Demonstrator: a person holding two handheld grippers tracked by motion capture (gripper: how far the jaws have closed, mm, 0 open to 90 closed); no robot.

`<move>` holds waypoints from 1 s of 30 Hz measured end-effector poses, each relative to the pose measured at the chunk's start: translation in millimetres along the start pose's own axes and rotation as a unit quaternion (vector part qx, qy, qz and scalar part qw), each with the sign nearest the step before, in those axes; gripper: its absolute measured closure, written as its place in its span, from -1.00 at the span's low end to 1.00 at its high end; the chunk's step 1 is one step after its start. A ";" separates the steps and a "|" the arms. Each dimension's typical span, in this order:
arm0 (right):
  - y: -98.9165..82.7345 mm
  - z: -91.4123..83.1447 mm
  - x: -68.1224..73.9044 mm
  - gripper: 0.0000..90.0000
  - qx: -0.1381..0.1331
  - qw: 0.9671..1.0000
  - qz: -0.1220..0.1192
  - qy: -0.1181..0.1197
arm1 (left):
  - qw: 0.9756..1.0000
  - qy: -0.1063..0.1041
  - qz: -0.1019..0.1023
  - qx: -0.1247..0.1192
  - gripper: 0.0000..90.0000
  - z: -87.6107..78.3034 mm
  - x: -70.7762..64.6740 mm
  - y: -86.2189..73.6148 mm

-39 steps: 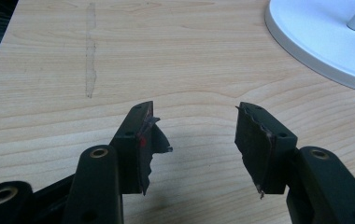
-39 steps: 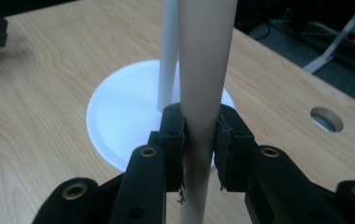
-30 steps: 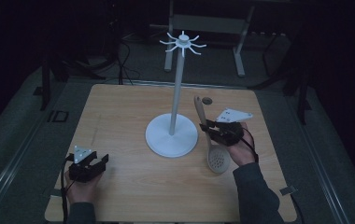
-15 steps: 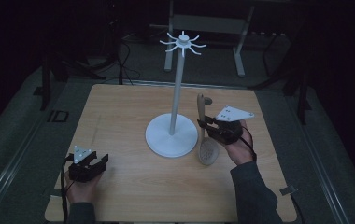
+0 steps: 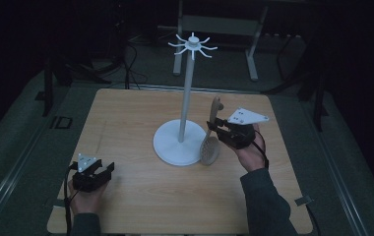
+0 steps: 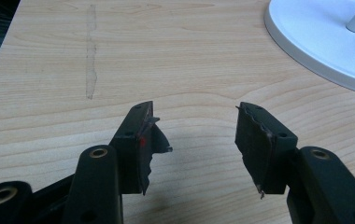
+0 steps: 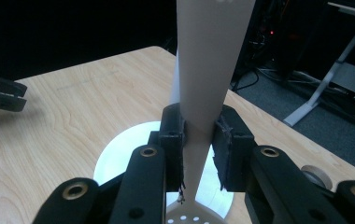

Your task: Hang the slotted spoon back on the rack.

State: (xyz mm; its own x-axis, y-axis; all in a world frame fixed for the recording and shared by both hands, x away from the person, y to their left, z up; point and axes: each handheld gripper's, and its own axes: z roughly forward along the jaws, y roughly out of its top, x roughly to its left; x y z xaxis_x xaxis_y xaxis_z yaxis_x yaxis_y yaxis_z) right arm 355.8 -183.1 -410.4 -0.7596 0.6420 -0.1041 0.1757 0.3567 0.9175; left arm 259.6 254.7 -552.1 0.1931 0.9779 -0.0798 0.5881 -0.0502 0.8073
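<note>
Pale wood grain ran across the counter (image 5: 140, 206) beneath both my hands. Nearest me, by the counter's near-left corner, I had the left claw (image 5: 92, 174) resting low over the wood with its jaws spread well apart and nothing between them; in the left gripper view the bare boards showed through the gap, with the rim of the white stand base (image 6: 320, 42) off to the upper right.

Farther in, toward the right side of the counter, my right claw (image 5: 223, 131) was clamped on the handle of a slotted spoon (image 5: 210, 147). I held the spoon nearly upright, its perforated bowl hanging down just over the right rim of the stand's round base, its handle tip pointing up. In the right gripper view the pale handle (image 7: 208, 70) rose straight between the closed jaws, and the holes of the bowl showed at the bottom edge.

Beyond that, near the counter's middle, stood the white stand (image 5: 186, 98), a tall thin pole topped by a ring of short hooks (image 5: 193, 45).
</note>
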 end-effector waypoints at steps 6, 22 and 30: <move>4.4 -0.5 0.0 0.66 -0.006 1.000 0.001 -0.002 | 1.000 0.000 -0.001 -0.001 0.06 0.1 -0.1 0.0; 19.4 -3.1 -1.0 0.66 -0.028 0.999 0.011 -0.012 | 1.000 0.001 -0.003 -0.003 0.06 -0.4 0.6 0.1; 24.2 -5.4 -2.6 0.66 -0.045 0.999 0.023 -0.015 | 1.000 0.002 -0.003 -0.003 0.06 -0.7 0.6 0.2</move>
State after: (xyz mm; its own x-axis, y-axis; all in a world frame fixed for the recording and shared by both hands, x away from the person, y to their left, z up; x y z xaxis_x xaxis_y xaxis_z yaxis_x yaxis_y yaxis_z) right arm 358.6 -179.7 -385.8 -0.7326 0.6768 -0.0722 0.1516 0.2656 0.9521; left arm 259.3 255.4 -551.7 0.1869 0.9788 -0.0833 0.5839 -0.0425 0.8107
